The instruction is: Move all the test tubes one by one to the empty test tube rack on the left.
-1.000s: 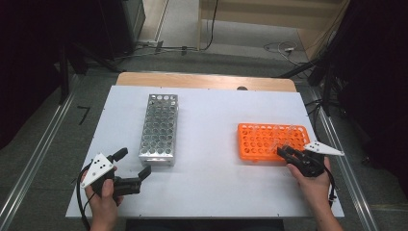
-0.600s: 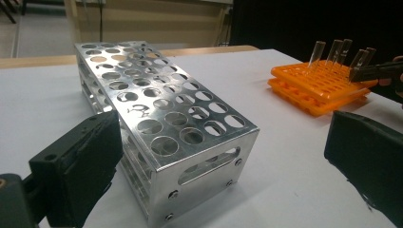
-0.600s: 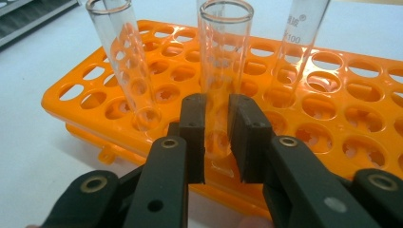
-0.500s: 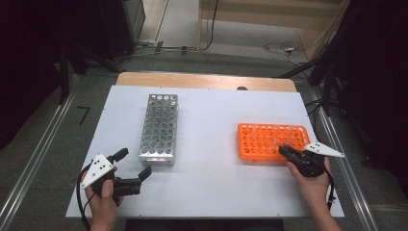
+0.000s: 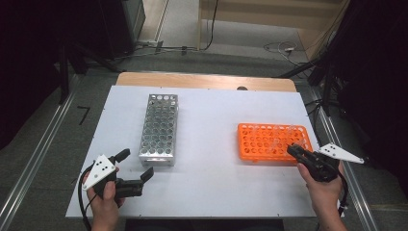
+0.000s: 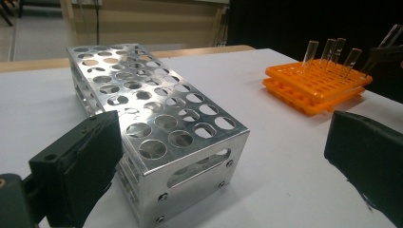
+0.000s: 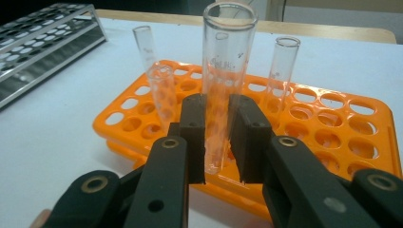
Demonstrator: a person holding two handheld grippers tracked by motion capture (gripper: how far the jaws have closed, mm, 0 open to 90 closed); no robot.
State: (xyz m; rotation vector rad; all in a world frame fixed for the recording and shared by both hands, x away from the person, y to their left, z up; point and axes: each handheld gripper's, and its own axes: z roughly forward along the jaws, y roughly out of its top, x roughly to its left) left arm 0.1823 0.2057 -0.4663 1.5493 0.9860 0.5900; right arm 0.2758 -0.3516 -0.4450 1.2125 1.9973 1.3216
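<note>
Jaws of the right gripper (image 7: 217,142) clamp a glass tube (image 7: 223,71); left gripper (image 5: 136,169) jaws apart over the white table (image 5: 211,159).

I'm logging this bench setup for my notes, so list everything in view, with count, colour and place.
Table: one, white top with a wooden far edge, centre.
Metal rack: one, silver, left half of the table, no tubes seen in its holes.
Plastic rack: one, orange, right half of the table.
Test tube: one, clear glass, gripped over the orange rack.
Other tubes: three, clear, standing in the orange rack.
Cables: several, on the floor beyond the table.
Left claw: black, jaws apart, near the metal rack's near end.
Right claw: black, shut on the test tube.
Hands: two, at the near edge.
</note>
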